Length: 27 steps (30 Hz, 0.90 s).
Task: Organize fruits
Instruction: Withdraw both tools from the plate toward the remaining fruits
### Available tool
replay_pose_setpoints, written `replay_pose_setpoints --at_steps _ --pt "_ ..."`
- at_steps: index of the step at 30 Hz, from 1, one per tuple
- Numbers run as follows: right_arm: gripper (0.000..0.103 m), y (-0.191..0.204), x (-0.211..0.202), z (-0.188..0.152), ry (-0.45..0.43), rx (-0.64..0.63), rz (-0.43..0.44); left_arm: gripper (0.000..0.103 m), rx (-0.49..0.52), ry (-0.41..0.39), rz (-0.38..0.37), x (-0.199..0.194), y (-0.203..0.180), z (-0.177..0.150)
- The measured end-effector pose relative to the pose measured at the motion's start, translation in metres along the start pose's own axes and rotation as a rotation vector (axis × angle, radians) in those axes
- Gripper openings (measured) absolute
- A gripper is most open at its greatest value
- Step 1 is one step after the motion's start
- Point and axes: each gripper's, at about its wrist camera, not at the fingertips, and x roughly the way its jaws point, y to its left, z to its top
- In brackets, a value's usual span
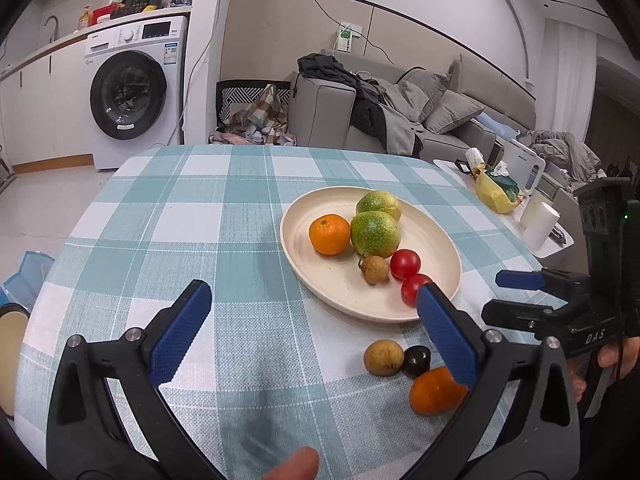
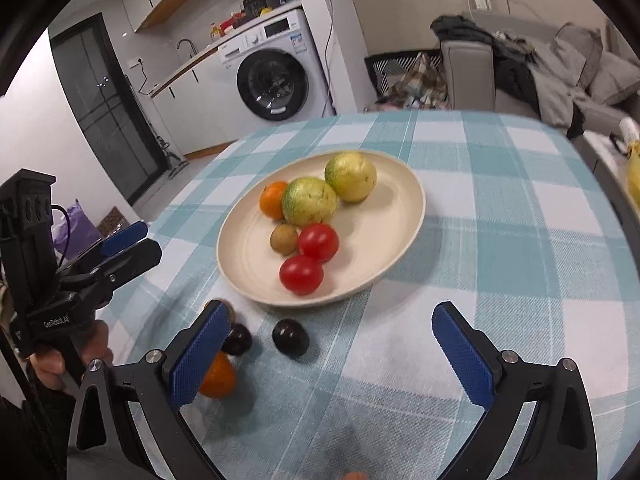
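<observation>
A cream plate [image 1: 332, 280] [image 2: 376, 248] on the checked tablecloth holds an orange [image 1: 329, 234], two green fruits [image 1: 375, 233], a brown longan [image 1: 375, 269] and two red tomatoes [image 2: 318, 242]. Loose on the cloth in front of the plate lie a brown longan [image 1: 383, 357], a dark plum [image 1: 416, 361], an orange [image 1: 434, 392] [image 2: 218, 378] and a second dark plum [image 2: 291, 337]. My left gripper [image 1: 316, 332] is open and empty over the cloth, left of the loose fruit. My right gripper [image 2: 332, 350] is open and empty, with the plum between its fingers' line.
A side table at the right carries a yellow bag [image 1: 494, 196], white cups [image 1: 540, 226] and clutter. A washing machine [image 1: 132, 92] and a grey sofa [image 1: 440, 120] stand beyond the table. The table's edge curves away on the left.
</observation>
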Motion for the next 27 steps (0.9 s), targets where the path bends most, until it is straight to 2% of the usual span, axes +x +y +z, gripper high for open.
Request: replay_pose_setpoints --at_steps 5,12,27 --pt "0.103 0.001 0.005 -0.009 0.066 -0.024 0.010 0.102 -0.005 0.019 0.004 -0.002 -0.003 -0.006" --pt "0.103 0.014 -0.002 -0.018 0.041 -0.102 0.028 0.102 0.018 0.031 0.006 -0.007 -0.011 -0.014" --pt "0.103 0.017 0.001 -0.022 0.063 -0.171 -0.033 0.102 0.132 0.103 -0.045 -0.010 -0.047 -0.031"
